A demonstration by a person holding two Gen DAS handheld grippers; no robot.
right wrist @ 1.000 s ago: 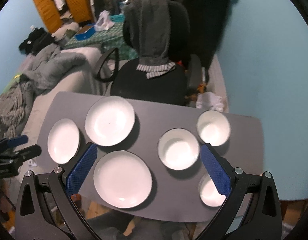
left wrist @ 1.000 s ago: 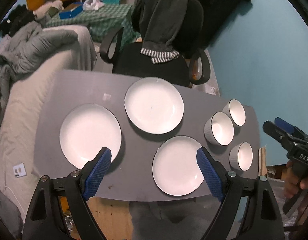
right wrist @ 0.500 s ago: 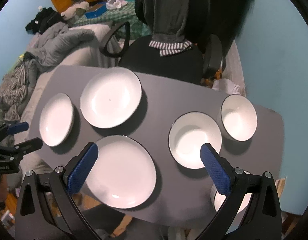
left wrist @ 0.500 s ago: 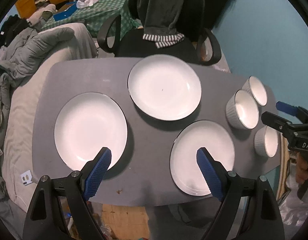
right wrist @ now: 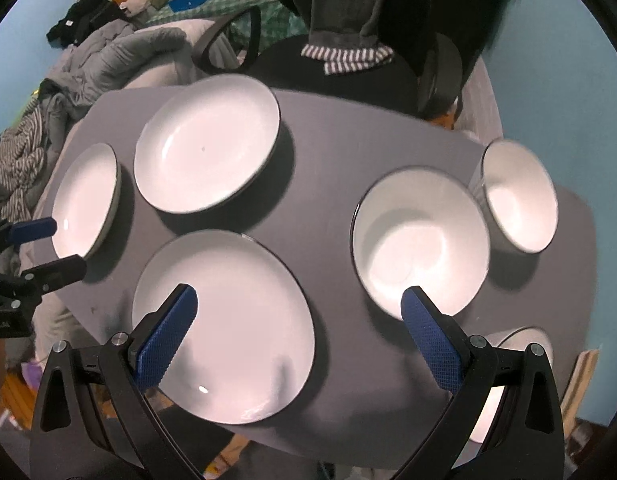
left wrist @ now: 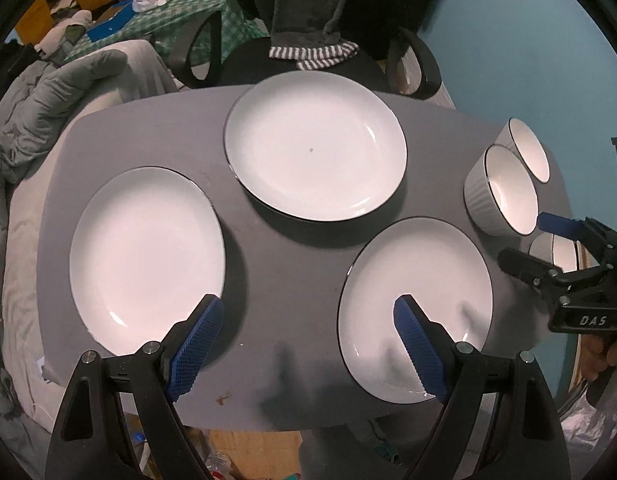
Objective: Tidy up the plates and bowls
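Three white plates lie on the grey table (left wrist: 292,248): a left plate (left wrist: 146,256), a far plate (left wrist: 314,146) and a near plate (left wrist: 416,304). Three white bowls stand at the right: a middle bowl (left wrist: 504,192), a far bowl (left wrist: 528,154) and a near bowl (left wrist: 560,254). My left gripper (left wrist: 308,304) hovers open over the front of the table, between the left and near plates. My right gripper (right wrist: 300,292) is open above the near plate (right wrist: 228,320) and the middle bowl (right wrist: 420,236). Neither holds anything. The near bowl (right wrist: 520,344) is partly hidden behind a finger.
A black office chair (left wrist: 308,12) draped with dark clothes stands behind the table. A bed with a grey duvet (left wrist: 48,92) runs along the left. A blue wall (left wrist: 508,40) closes the right side. The table's front edge lies just under both grippers.
Both grippers have come down and closer to the table, so the plates and bowls look larger. The dishes have not moved and both grippers stay open.
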